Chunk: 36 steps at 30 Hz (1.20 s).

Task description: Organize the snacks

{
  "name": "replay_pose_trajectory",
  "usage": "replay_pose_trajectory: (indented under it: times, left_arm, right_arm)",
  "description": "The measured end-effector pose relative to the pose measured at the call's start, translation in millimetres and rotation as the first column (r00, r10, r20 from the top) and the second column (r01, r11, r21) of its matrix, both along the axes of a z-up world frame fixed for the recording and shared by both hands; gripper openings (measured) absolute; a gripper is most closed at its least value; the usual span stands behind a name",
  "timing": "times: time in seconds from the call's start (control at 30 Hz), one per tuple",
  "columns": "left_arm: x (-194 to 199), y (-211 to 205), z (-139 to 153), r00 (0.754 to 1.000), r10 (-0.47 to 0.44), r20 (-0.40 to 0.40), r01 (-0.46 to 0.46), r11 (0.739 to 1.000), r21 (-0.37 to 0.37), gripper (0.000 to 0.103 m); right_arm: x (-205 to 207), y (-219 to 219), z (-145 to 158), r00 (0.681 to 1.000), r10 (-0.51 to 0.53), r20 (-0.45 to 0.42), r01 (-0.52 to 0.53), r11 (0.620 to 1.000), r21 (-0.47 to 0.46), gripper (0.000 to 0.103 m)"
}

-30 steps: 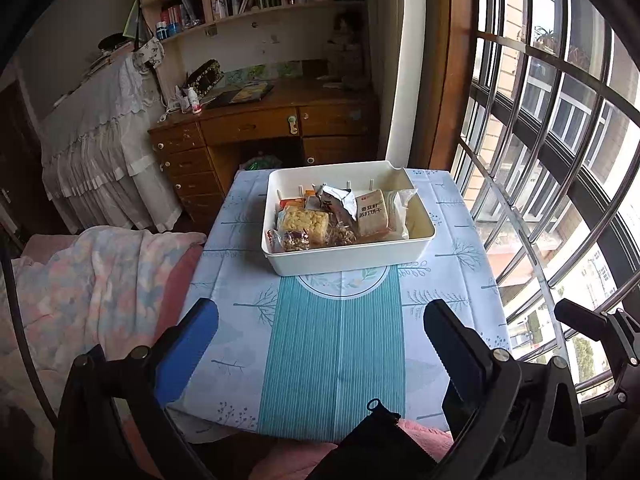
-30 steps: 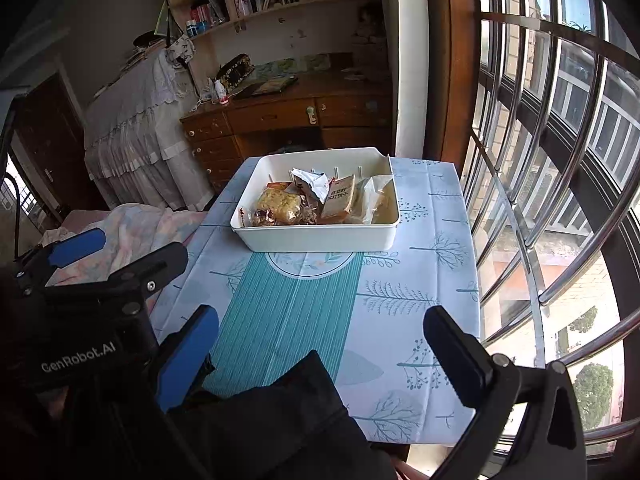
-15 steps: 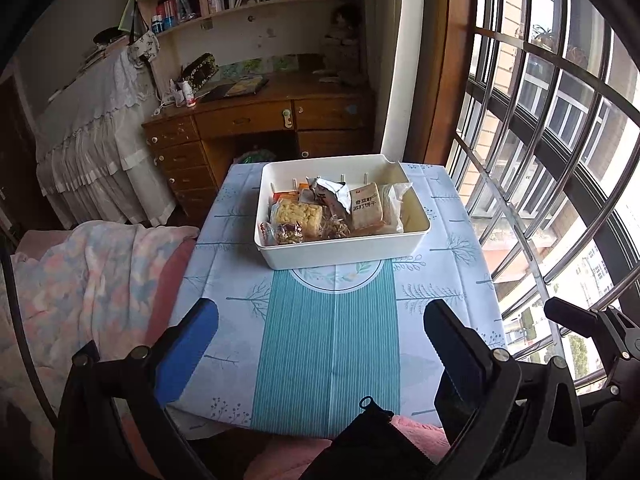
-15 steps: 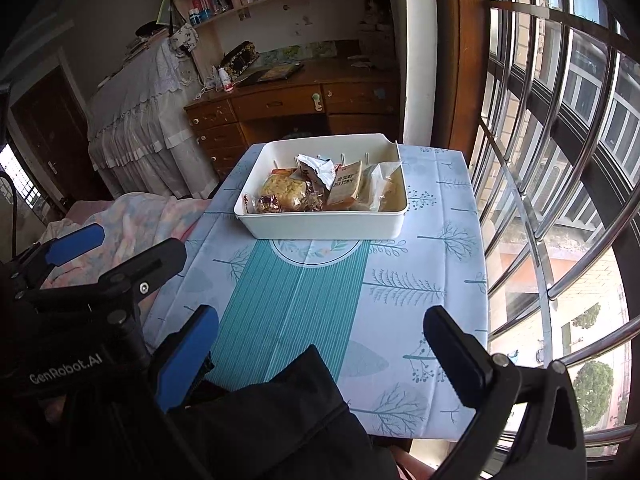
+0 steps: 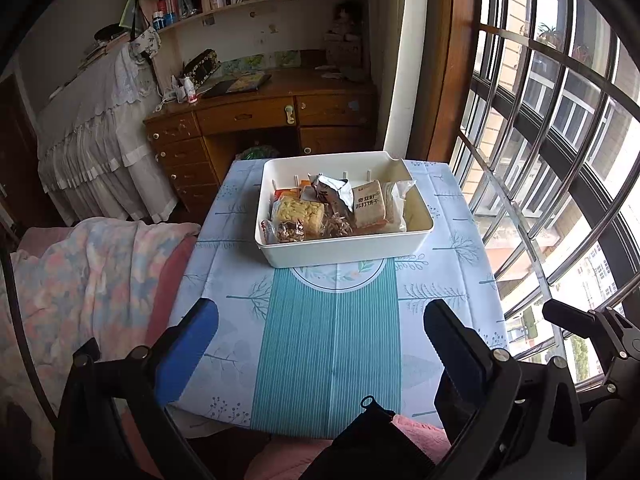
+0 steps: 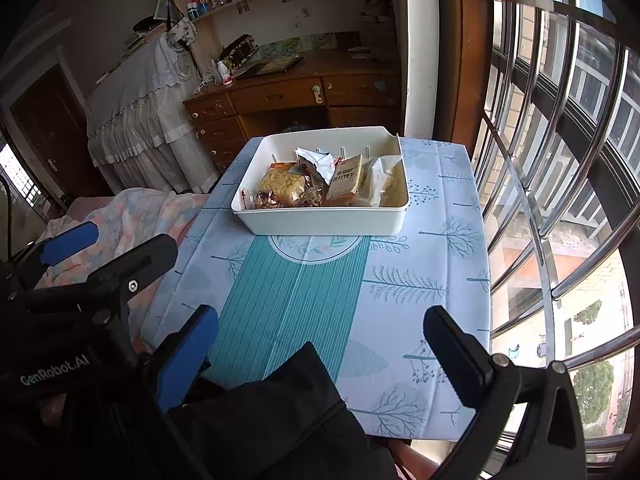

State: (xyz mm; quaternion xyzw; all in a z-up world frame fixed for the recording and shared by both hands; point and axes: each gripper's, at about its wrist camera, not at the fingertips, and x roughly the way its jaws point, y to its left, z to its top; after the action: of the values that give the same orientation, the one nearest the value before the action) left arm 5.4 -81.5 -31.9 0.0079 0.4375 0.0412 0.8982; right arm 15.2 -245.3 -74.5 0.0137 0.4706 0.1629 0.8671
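Observation:
A white plastic bin [image 5: 344, 246] [image 6: 324, 220] stands at the far half of a small table. It holds several snack packets: a yellow noodle block [image 5: 298, 212] [image 6: 280, 182], a silver foil pack [image 5: 330, 192] [image 6: 316, 162], a tan cracker pack [image 5: 368, 204] [image 6: 344, 182] and a clear bag [image 6: 380, 180]. My left gripper [image 5: 320, 320] is open and empty over the table's near edge. My right gripper [image 6: 318, 322] is open and empty, near the front edge, right of the left gripper.
The table wears a blue and teal tree-print cloth [image 5: 328, 332]. A blanket [image 5: 80, 272] lies to the left. A wooden desk [image 5: 260, 120] stands behind. Barred windows [image 5: 560, 160] close the right side. The left gripper's body [image 6: 80, 288] shows at the right wrist view's left.
Both grippers have drawn back and risen a little, so the bin looks slightly farther away. Both stay open and empty. The snacks have not moved.

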Motion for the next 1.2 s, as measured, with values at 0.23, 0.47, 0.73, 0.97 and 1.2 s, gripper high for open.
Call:
replay_pose_trajectory:
  times: [0.23,0.47,0.73,0.97,1.2]
  left_arm:
    - [0,-2,-7,0.999,-0.007,-0.034,0.007,1.000,-0.006,0.102]
    - [-1,-1,-9,0.999,-0.010,-0.049,0.010,1.000,-0.003,0.102]
    - [-4,-2,-12,0.998,-0.013,-0.060,0.013,1.000,0.002,0.102]
    - [-2,-4,-14,0.997,-0.023,-0.080,0.024,1.000,0.002,0.102]
    - [-2,-6,-16,0.996,-0.024,-0.086,0.025,1.000,0.008,0.102]
  right_arm:
    - [4,-3,-7,0.998,-0.018,-0.052,0.018,1.000,-0.003,0.103]
    - [3,-8,-14,0.994,-0.043,-0.102,0.043,0.999,-0.006,0.103]
    - [0,-10,-14,0.993,-0.050,-0.104,0.049,0.999,-0.003,0.103]
    - [-1,-14,-17,0.991,-0.059,-0.123,0.059,0.998,-0.001,0.103]
    - [1,-17,-17,0.989,-0.068,-0.131,0.070,0.998,0.011,0.103]
